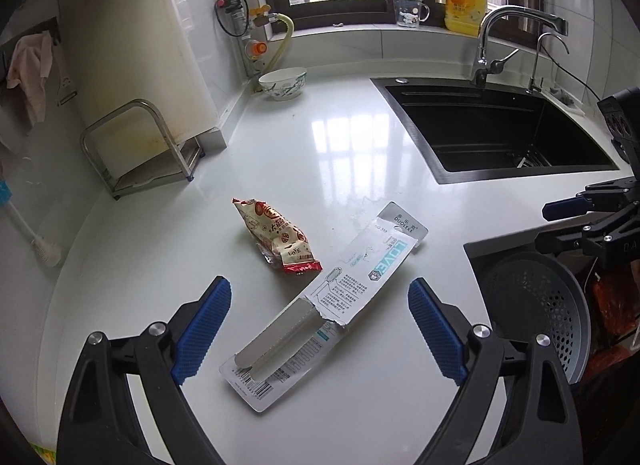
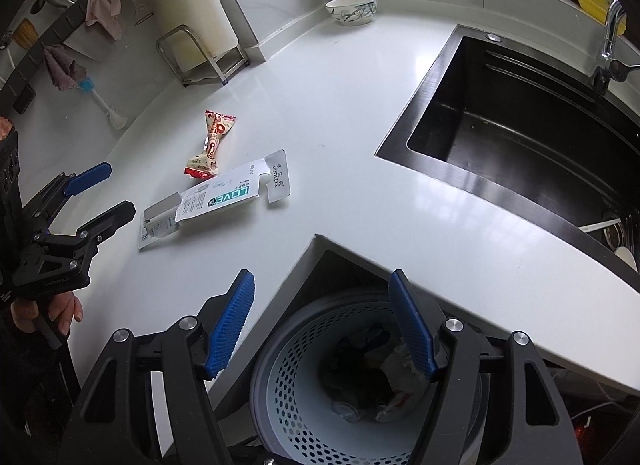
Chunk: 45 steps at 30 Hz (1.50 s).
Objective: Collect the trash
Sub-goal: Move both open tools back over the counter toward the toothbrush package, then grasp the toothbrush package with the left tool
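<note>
A: White kitchen counter [image 1: 280, 153], glossy, with a dark sink [image 1: 492, 125] to one side and a perforated waste basket [image 2: 320, 385] tucked below a notch in the counter edge. What is left to collect?

B: Two pieces. A torn blister card [image 1: 320, 301] lies flat just ahead of the left gripper [image 1: 320, 329], whose jaws stand wide and empty on either side of it, not touching. A crumpled snack wrapper [image 1: 280, 237] sits just beyond, close to the card's far half.

A: And the right gripper [image 2: 324, 329]?

B: Spread wide too, holding nothing, hanging over the basket (which already has scraps in it).

A: How will the card handle?

B: Light and fairly stiff, I'd judge, but flat against a slick surface, so the pads may skate. The torn middle, where the card lifts a little, looks like the best bite. The wrapper is soft and puckered; pinch its bunched centre.
</note>
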{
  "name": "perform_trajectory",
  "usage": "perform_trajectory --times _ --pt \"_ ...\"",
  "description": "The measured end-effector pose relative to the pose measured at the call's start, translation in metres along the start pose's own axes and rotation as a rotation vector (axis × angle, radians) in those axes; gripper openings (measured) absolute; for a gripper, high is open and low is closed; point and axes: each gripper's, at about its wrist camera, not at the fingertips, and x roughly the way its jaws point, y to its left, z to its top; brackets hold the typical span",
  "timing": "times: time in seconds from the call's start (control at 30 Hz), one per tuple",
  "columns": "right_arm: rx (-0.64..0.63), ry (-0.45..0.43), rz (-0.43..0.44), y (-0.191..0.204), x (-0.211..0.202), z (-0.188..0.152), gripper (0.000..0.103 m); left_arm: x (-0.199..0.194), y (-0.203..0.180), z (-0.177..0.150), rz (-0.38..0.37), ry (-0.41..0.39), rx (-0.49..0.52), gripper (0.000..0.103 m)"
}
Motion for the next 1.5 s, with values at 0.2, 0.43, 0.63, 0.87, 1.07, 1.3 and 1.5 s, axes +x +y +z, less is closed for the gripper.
perform_trajectory --times 0.2,0.43,0.63,0.87,1.07,1.3,1.5 --pt "0.006 0.026 -0.024 0.003 0.004 -0.005 0.067 0.022 0.007 -0.005 -0.084 0.016 0.054 0.089" --pt "0.044 0.038 -0.041 0.0 0.007 -0.01 0.067 0.055 0.003 -0.012 -0.173 0.083 0.123 0.089" --pt "0.052 0.047 -0.051 0.0 0.009 -0.013 0.067 0.075 -0.003 -0.018 -0.177 0.121 0.144 0.089" --pt "0.053 0.049 -0.053 0.001 0.011 -0.013 0.067 0.083 -0.013 -0.02 -0.168 0.127 0.168 0.08" --pt "0.047 0.05 -0.053 0.004 0.011 -0.012 0.067 0.086 -0.016 -0.017 -0.176 0.135 0.148 0.051" --pt "0.05 0.044 -0.052 0.0 0.011 -0.01 0.067 0.074 -0.011 -0.017 -0.181 0.118 0.041 0.031" --pt "0.039 0.048 -0.045 0.002 0.016 -0.005 0.067 0.051 0.003 -0.017 -0.15 0.09 -0.108 0.013"
